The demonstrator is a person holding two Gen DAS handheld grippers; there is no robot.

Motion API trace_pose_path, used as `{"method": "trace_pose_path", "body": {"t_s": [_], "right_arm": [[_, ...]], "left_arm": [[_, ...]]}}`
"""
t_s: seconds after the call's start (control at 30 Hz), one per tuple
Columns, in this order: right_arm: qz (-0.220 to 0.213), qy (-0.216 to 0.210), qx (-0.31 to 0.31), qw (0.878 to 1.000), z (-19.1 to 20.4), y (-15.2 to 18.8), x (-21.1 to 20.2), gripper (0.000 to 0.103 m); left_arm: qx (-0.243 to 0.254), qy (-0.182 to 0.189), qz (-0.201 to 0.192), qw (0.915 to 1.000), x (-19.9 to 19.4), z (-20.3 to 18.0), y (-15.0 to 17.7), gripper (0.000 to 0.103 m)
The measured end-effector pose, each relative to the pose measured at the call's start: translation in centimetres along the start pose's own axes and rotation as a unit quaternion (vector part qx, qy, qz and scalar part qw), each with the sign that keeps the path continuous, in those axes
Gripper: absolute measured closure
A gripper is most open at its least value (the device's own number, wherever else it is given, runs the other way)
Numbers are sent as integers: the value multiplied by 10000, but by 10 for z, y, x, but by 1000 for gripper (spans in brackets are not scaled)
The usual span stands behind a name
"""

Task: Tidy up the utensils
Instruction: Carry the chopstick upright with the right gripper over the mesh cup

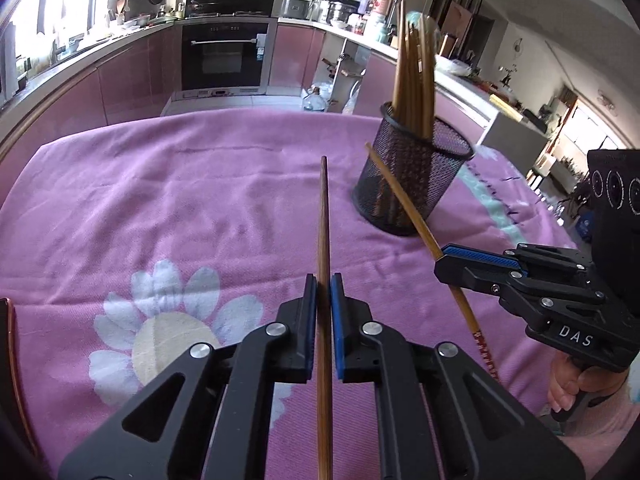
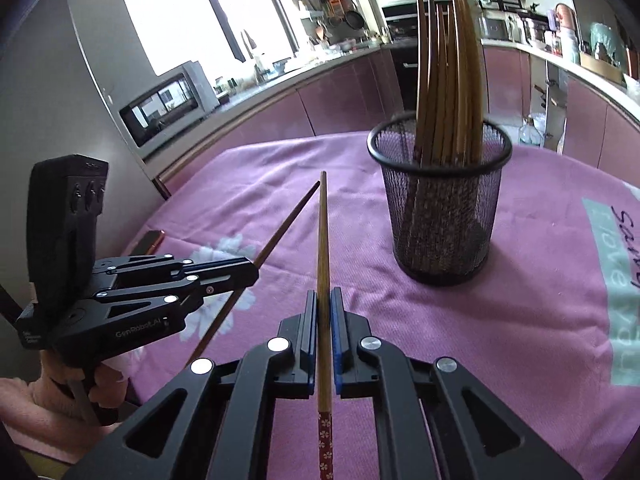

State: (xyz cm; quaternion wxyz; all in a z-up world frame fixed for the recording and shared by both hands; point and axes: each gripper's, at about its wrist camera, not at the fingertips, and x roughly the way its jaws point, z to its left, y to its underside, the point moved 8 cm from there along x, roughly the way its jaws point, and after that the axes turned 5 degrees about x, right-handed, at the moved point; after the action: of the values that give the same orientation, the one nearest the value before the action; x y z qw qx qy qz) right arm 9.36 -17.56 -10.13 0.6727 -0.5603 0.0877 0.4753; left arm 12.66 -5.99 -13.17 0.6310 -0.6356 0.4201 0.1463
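My left gripper [image 1: 323, 280] is shut on a dark brown wooden chopstick [image 1: 325, 248] that points forward above the pink cloth. My right gripper [image 2: 324, 298] is shut on a lighter chopstick [image 2: 323, 240] with a red patterned end. In the left wrist view the right gripper [image 1: 442, 262] holds its chopstick [image 1: 404, 204] slanted across the front of the black mesh holder [image 1: 412, 184]. In the right wrist view the left gripper [image 2: 252, 274] appears at the left with its chopstick [image 2: 286, 222]. The mesh holder [image 2: 440, 208] stands upright with several chopsticks [image 2: 448, 80] in it.
A pink cloth with a white flower print [image 1: 168, 312] covers the table. A dark red flat object [image 2: 150, 240] lies near the table's left edge. Kitchen cabinets and an oven [image 1: 222, 56] lie beyond the far edge. A hand [image 1: 568, 384] grips the right tool's handle.
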Motion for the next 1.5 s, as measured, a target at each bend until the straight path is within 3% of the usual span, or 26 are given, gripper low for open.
{"method": "trace_pose_path", "body": {"t_s": [0.9,1.5], "right_arm": [[-991,119,-35,9950,-9,-39,-56,98],[-1498,200,-107,9885,-16,-73,-84,98]], "left_arm": [[242,784,-842,9931,-62,-38,-44,95],[258,839,-1415,9860,-90,-46,-90,95]]}}
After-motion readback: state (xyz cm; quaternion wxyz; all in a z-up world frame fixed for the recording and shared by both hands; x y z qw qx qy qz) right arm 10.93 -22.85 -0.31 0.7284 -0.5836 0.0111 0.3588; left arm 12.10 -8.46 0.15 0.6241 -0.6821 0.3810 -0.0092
